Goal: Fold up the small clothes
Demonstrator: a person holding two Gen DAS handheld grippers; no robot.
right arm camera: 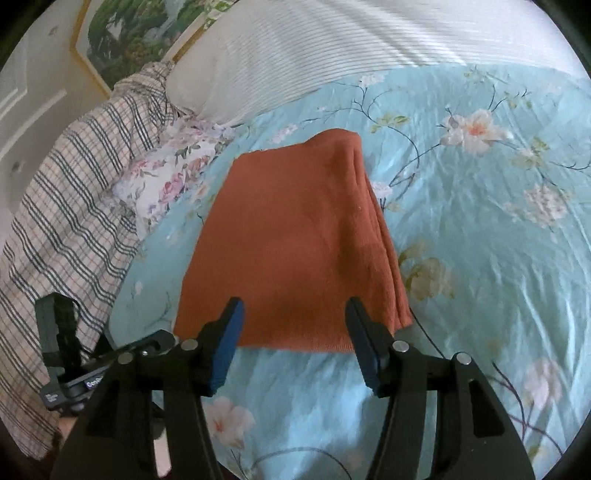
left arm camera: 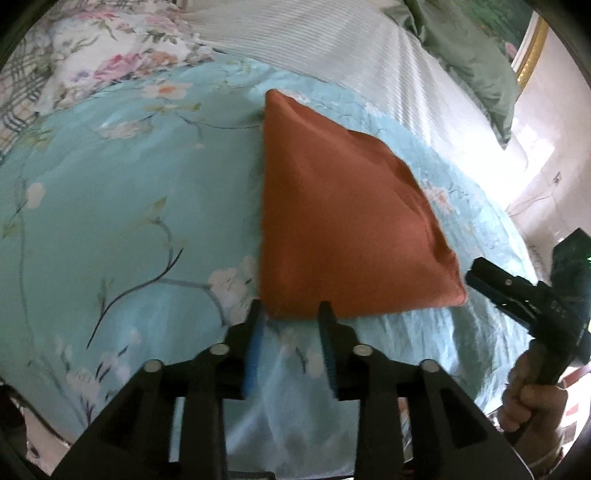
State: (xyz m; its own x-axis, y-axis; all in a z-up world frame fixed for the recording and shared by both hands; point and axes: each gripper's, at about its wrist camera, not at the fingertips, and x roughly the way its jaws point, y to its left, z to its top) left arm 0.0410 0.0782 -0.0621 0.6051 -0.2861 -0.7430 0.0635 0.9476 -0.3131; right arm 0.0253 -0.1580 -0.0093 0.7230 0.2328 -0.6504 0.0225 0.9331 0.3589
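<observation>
A rust-orange garment [left arm camera: 340, 206] lies folded flat on the light blue floral bedspread [left arm camera: 110, 221]. My left gripper [left arm camera: 290, 308] stands open at the garment's near left corner, with nothing pinched between its blue pads. In the right wrist view the same orange garment [right arm camera: 295, 251] lies straight ahead, its layered folded edge on the right side. My right gripper [right arm camera: 293, 306] is open over the garment's near edge, its fingers apart and gripping nothing. The right gripper [left arm camera: 476, 280] also shows at the right of the left wrist view, held by a hand [left arm camera: 528, 402].
A white striped pillow [right arm camera: 314, 48] lies at the head of the bed. A plaid cloth [right arm camera: 74, 206] and a floral cloth [right arm camera: 177, 177] lie to the left. A green pillow [left arm camera: 476, 62] sits at the far right. A framed picture [right arm camera: 129, 33] hangs on the wall.
</observation>
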